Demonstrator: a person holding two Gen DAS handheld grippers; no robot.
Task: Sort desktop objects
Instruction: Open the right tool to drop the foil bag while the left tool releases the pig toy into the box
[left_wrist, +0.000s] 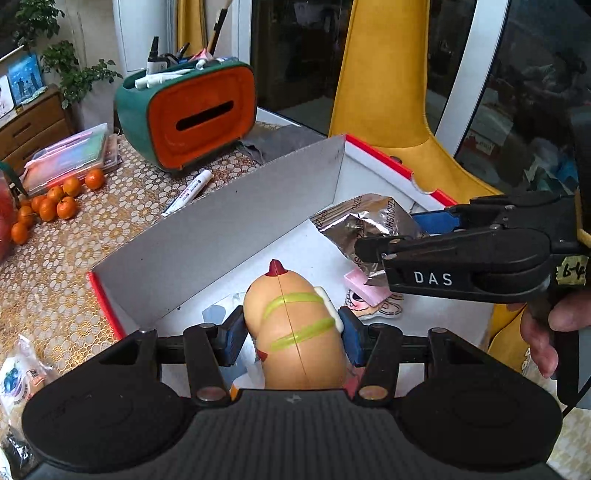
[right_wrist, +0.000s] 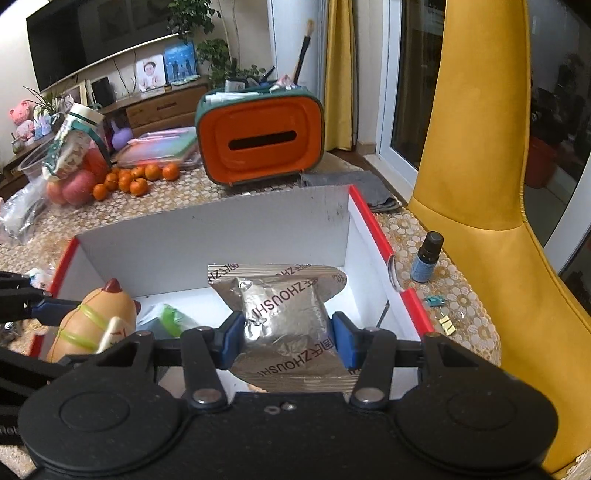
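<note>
The left gripper (left_wrist: 293, 332) clamps a tan sausage-shaped toy (left_wrist: 295, 325) with yellow-green stripes between its blue pads, over the white floor of the red-rimmed cardboard box (left_wrist: 221, 221). The right gripper (right_wrist: 288, 339) pinches a silver foil packet (right_wrist: 284, 314) over the same box, near its right wall.

Only the left wrist view shows a pink block (left_wrist: 364, 288) and a cartoon sticker (left_wrist: 373, 310) on the box floor just under the packet, and a white marker (left_wrist: 188, 192) on the table beyond the box. Only the right wrist view shows a small dark bottle (right_wrist: 426, 256) outside the right wall. Both views show the orange-faced tissue box (right_wrist: 260, 140) and the oranges (left_wrist: 55, 206) behind.
</note>
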